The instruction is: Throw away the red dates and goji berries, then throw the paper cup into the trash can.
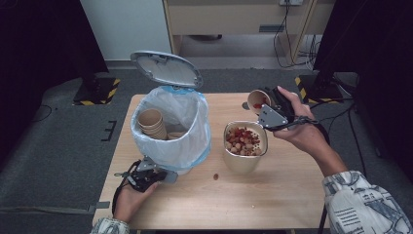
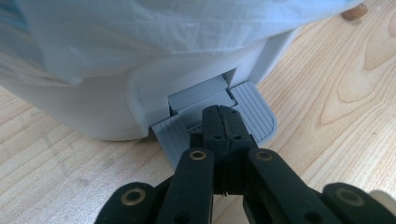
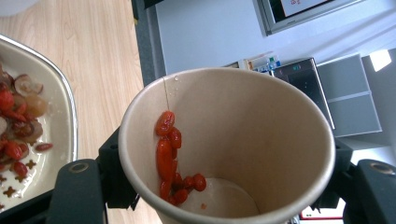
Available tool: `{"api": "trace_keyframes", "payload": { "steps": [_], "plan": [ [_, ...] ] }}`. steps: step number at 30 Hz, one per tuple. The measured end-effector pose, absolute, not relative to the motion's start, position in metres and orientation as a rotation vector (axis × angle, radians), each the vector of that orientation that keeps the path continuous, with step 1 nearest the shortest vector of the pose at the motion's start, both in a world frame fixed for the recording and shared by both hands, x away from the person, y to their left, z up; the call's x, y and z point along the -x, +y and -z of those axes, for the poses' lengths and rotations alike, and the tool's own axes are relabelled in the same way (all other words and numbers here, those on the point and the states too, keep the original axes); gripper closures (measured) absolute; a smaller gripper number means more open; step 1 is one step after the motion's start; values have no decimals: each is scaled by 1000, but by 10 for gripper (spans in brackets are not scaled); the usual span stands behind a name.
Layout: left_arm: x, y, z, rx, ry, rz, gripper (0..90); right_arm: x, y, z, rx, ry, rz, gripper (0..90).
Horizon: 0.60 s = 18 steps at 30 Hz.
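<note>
My left gripper, jaws together, is pressing the bin pedal, lid up, while my right gripper clamps the paper cup over the bowl; red bits left stuck inside, then binning it.

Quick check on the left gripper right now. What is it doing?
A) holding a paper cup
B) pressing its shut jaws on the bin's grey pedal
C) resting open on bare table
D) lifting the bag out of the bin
B: the left gripper has its jaws shut and its tip on the grey pedal at the foot of the bin, whose lid stands open.
</note>
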<state>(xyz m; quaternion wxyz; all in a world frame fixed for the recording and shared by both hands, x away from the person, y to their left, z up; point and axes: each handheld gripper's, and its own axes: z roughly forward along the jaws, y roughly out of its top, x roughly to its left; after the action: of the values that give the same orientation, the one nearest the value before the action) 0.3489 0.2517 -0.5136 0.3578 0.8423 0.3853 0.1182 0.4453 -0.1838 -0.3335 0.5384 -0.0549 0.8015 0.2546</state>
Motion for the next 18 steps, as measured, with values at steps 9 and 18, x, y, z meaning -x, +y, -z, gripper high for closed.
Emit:
{"api": "trace_keyframes", "payload": {
  "steps": [9,18],
  "plan": [
    [-349,252,514,-2173,994,-305,900,-447,-184,334,90,1915,-660,286],
    [-349,252,514,-2173,994,-305,900,-448,-187,331,-11,1937,-795,285]
  ]
}}
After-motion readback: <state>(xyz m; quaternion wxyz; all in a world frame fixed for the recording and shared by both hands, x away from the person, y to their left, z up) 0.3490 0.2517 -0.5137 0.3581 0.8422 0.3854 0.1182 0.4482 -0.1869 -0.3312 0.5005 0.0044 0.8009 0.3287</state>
